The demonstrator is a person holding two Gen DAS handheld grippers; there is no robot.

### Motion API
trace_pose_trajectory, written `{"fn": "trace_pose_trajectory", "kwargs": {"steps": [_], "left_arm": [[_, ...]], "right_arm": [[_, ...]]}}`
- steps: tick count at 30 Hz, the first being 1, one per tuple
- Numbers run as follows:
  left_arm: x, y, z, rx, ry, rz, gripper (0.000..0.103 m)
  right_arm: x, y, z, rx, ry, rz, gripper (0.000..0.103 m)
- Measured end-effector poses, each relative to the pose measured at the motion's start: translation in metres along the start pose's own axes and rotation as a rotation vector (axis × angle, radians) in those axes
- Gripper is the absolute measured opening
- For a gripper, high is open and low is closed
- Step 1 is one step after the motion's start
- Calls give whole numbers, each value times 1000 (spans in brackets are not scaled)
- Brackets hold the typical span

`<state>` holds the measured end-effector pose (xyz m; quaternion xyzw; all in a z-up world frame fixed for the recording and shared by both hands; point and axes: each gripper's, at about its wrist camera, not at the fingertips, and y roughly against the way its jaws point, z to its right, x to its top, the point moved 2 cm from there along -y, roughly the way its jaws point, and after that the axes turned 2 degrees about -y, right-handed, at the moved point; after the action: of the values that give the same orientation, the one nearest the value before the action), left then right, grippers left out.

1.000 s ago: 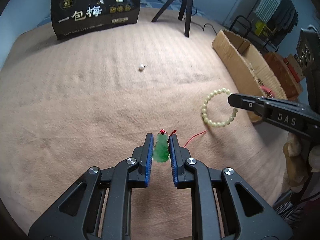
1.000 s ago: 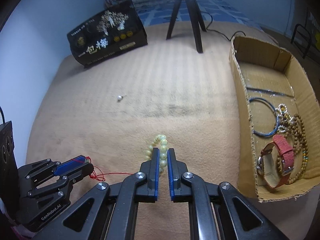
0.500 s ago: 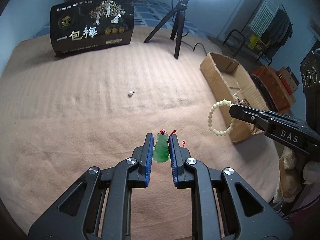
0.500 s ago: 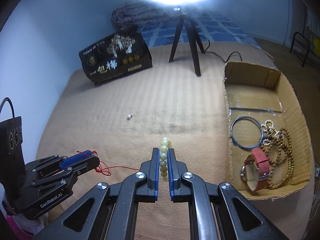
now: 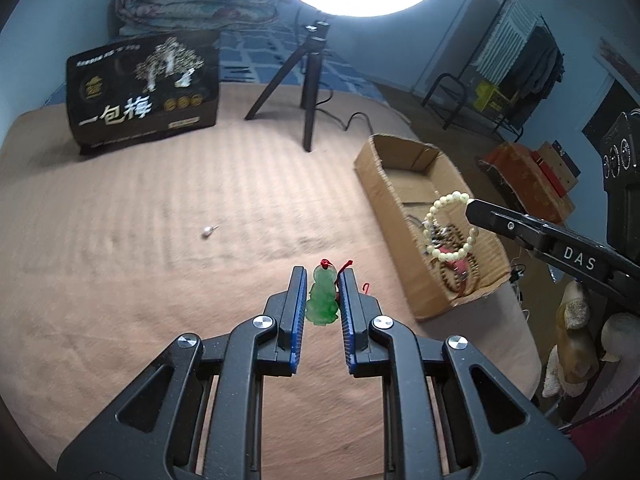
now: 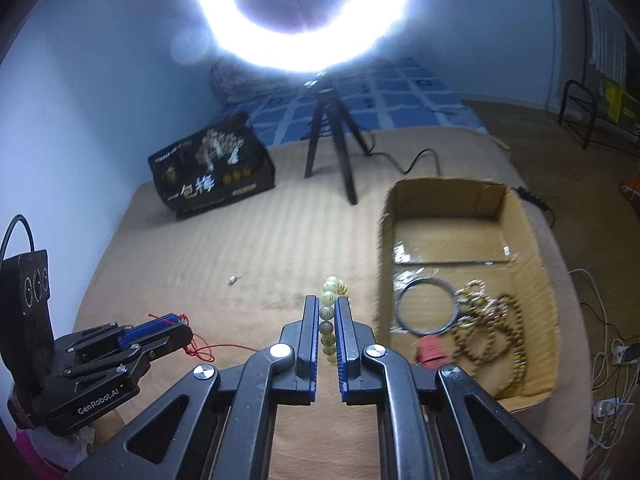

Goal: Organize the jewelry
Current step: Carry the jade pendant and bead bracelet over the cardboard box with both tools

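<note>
Both grippers loaded, both clear of the blanket.

Left gripper: jaws clamped on a green jade pendant, upright between the blue pads. Its red cord trails from the tips, loose end hanging toward the tan blanket.

Right gripper: jaws pinched together on a pale bead bracelet. From the left wrist view the loop hangs open off the fingertip, in line with the near half of the cardboard box.

Box sits at the right of the blanket. Already in it: a thin blue bangle, a brown bead necklace, a paler chain tangled alongside, something red near the front wall, half hidden. Far half of the box floor bare.

Still out on the blanket: one small pale piece, left of centre, well apart from everything. Too small to name; perhaps an earring or bead charm.

Step in hand, as I judge it: carrying two pieces to the box at once. Next: bring the bracelet over the box interior and part the jaws so it drops inside, not on the rim. Pendant follows; mind the dangling cord, which could snag the box wall or the other gripper. The stray piece on the blanket is left for after.
</note>
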<state>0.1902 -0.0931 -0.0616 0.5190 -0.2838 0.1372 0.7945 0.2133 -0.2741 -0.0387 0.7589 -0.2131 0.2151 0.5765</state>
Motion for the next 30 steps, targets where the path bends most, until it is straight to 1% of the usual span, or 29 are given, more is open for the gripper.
{"fn": "trace_pose_trajectory", "kwargs": {"steps": [5, 11, 23, 30], "left_arm": [[13, -5, 20, -27, -13, 14, 15], [23, -17, 39, -41, -39, 17, 15], [40, -42, 65, -63, -62, 12, 15], [45, -62, 78, -78, -65, -4, 15]], "right_arm": [[10, 6, 18, -26, -11, 28, 5], [16, 7, 38, -50, -34, 37, 5], [31, -8, 65, -71, -86, 41, 5], [38, -18, 88, -96, -125, 41, 5]]}}
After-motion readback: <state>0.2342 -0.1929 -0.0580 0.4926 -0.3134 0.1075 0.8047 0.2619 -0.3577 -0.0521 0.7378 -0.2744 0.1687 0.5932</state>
